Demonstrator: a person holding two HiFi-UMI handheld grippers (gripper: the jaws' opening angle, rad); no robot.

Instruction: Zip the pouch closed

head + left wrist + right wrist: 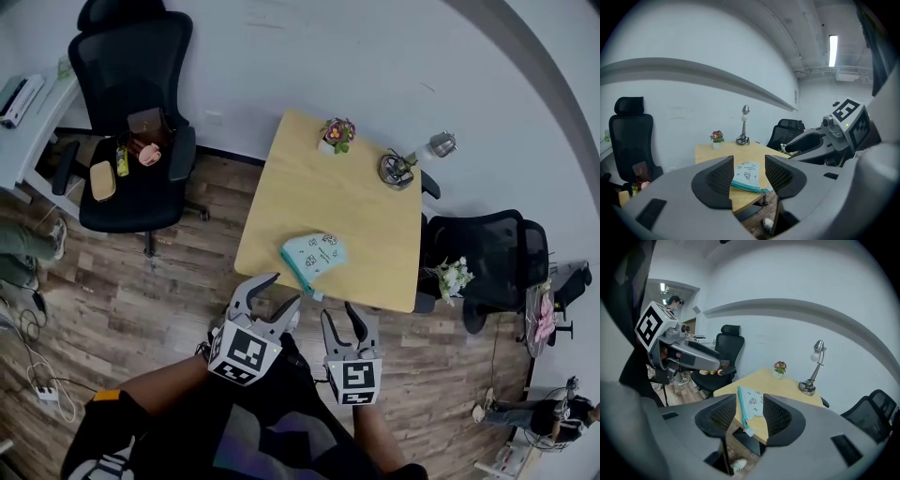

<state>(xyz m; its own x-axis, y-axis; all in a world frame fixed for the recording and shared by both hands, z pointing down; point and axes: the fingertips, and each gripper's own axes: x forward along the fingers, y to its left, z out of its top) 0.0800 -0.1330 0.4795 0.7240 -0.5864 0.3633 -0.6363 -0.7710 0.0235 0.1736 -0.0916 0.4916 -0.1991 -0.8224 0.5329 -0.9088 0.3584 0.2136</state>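
A mint-green pouch (314, 257) with small printed drawings and a teal zipper edge lies flat near the front edge of the wooden table (366, 216). Its zipper tab hangs over that edge in the right gripper view. Both grippers hover short of the table, above the wood floor, and touch nothing. My left gripper (284, 291) is open, with the pouch (747, 174) showing far off through its gap. My right gripper (337, 314) is also open and empty, and the pouch (751, 404) lies well beyond its jaws.
A small flower pot (336, 135) and a desk lamp (405, 164) stand at the table's far side. A black office chair (136, 141) with small items on its seat is at the left. Another black chair (483, 253) with white flowers stands right of the table.
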